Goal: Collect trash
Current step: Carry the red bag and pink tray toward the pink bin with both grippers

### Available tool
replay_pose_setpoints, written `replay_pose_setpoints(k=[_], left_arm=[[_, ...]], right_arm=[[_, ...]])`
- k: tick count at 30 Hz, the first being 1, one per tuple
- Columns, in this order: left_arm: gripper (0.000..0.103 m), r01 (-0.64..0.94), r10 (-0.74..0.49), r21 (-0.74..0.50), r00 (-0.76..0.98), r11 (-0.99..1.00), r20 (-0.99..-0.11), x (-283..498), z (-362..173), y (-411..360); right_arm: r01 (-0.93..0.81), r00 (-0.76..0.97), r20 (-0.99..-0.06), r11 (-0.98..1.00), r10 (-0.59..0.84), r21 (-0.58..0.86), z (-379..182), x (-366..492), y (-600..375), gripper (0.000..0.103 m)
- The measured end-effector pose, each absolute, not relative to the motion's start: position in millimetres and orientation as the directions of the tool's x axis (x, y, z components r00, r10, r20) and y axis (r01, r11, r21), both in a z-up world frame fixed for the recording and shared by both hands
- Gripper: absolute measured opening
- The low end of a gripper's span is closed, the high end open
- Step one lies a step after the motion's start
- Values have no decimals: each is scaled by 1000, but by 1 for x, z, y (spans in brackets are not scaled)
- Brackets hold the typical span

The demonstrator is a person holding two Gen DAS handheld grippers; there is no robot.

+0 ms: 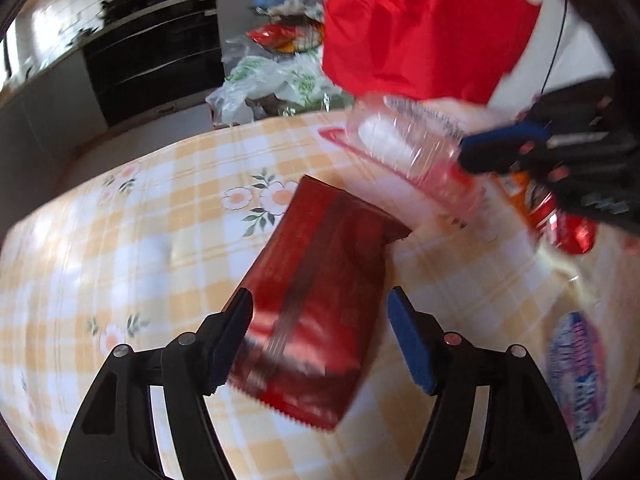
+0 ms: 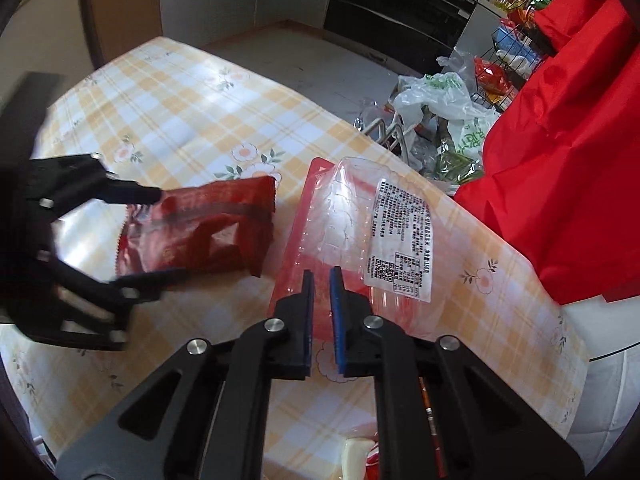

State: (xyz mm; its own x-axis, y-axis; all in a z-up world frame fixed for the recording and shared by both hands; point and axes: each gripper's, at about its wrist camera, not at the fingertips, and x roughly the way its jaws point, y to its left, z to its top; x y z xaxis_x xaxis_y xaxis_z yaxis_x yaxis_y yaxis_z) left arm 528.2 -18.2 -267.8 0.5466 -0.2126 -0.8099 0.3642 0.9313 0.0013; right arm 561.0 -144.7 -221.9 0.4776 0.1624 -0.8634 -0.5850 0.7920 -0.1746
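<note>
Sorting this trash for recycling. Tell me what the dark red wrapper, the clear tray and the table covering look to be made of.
Dark red wrapper: probably thin glossy plastic film; it shines, creases, and has a serrated end.
Clear tray: likely thin rigid transparent plastic with moulded ridges and a white, seemingly paper label.
Table covering: checked floral sheet with a soft sheen, possibly vinyl or coated cloth; hard to tell.

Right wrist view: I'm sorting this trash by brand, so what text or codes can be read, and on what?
White label on the clear plastic clamshell tray: lines of small print and a QR code, too small to read.
Dark red foil snack packet: no readable text.
White plastic bag with green print: too blurred to read.
</note>
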Motion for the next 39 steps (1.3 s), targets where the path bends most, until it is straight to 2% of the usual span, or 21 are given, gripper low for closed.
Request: replay_pose_setpoints(k=[3,5,7,9,10,19,25,39], left_arm=[[66,372,-183,38,539,927,-822,532,-273,-24],[51,378,-193,31,540,925,-819,529,-273,-24],[23,377,-185,43,547,925,-816,525,-271,-24],[10,378,-193,40,556,925,-809,519,-267,-21],[7,373,-187,44,560,927,-807,517,-265,-20],[5,267,-266,-123,606,956,-750,472,-225,27],[5,213,-295,-204,668,956,-683,411,-176,50],[5,204,-305,-240,784,949,-541,233,-88,66]], right_arm=[[-582,486,-855,797,182,-162,-214,558,-149,11],[-582,498,-846,797,194,-160,-207,554,-151,11],[-579,508,-836,800,207,-154,-200,551,-152,12],[-573,515,-828,807,220,-143,-194,548,-152,12],[-571,520,-823,809,228,-137,-190,545,-152,11],[-575,560,-783,808,273,-129,-145,508,-151,12],[-583,593,-742,803,314,-126,-103,460,-152,12],[-608,653,-634,786,415,-111,-30,278,-173,12]])
